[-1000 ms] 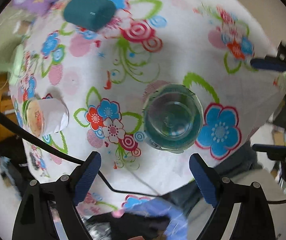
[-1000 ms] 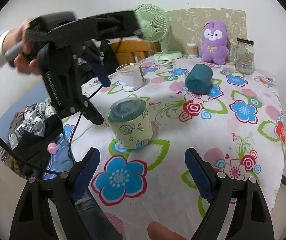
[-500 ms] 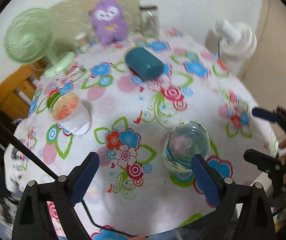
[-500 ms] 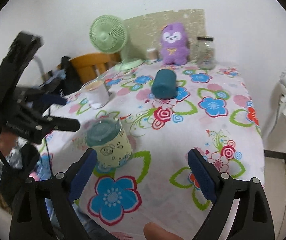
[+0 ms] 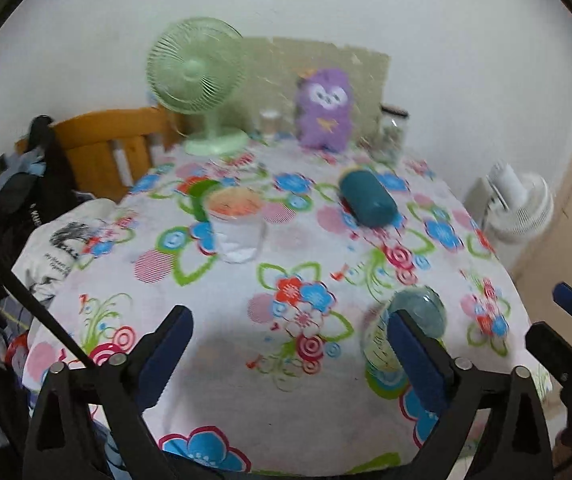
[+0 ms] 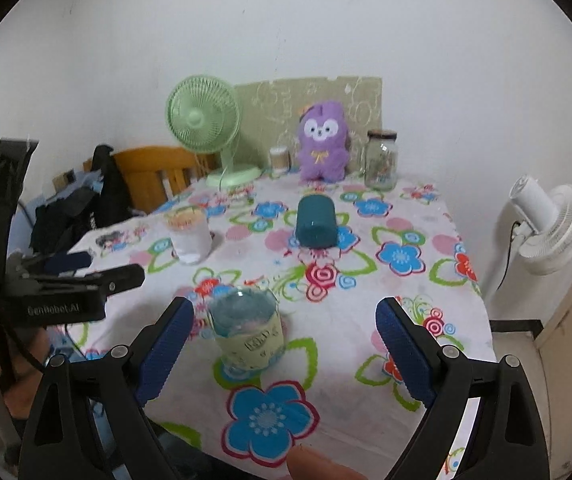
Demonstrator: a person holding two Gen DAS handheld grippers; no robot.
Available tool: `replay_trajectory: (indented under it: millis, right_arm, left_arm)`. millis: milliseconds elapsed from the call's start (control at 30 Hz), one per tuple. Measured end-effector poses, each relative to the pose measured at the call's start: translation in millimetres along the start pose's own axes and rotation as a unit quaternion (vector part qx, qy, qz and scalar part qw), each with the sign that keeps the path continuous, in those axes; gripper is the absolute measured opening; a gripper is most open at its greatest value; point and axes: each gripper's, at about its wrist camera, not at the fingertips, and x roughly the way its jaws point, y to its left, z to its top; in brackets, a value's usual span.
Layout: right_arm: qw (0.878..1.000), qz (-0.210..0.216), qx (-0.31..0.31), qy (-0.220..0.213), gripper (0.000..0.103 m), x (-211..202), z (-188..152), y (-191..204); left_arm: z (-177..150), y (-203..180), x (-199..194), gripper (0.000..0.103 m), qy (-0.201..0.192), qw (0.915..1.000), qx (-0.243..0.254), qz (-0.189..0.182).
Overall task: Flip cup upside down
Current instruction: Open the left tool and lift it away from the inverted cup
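Observation:
A clear cup with a pale green printed band (image 6: 247, 330) stands bottom-up on the floral tablecloth near the front edge; in the left wrist view it (image 5: 406, 328) is partly behind my right-hand finger. My left gripper (image 5: 286, 358) is open and empty, held back from the table's front left; it also shows in the right wrist view (image 6: 97, 272). My right gripper (image 6: 283, 350) is open and empty, level with the cup, its left finger close beside it; it shows at the edge of the left wrist view (image 5: 562, 320).
A teal cup (image 6: 316, 222) lies on its side mid-table. A white paper-wrapped cup (image 6: 189, 236) stands at the left. At the back are a green fan (image 6: 205, 120), a purple plush (image 6: 322, 144) and a glass jar (image 6: 382, 158). A wooden chair (image 6: 153, 172) with clothes stands left, a white fan (image 6: 550, 228) right.
My left gripper has tilted up from looking down on the cup and pulled back to the front left. My right gripper has swung to face the table squarely.

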Motion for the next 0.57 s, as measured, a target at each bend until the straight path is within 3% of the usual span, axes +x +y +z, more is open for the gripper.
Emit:
replay_trajectory:
  millis: [200,567]
  right_arm:
    - [1.0,-0.018,-0.003,-0.012,0.094,-8.3,1.8,15.3]
    - [0.999,-0.03,0.001,-0.014,0.094,-14.3,-2.7,23.0]
  left_arm:
    - [-10.3,4.7,-13.4,0.103,-0.048,0.9984,-0.004,0.029]
    - [-13.1,10.6,-21.2,0.103,-0.064,0.9975,-0.012,0.027]
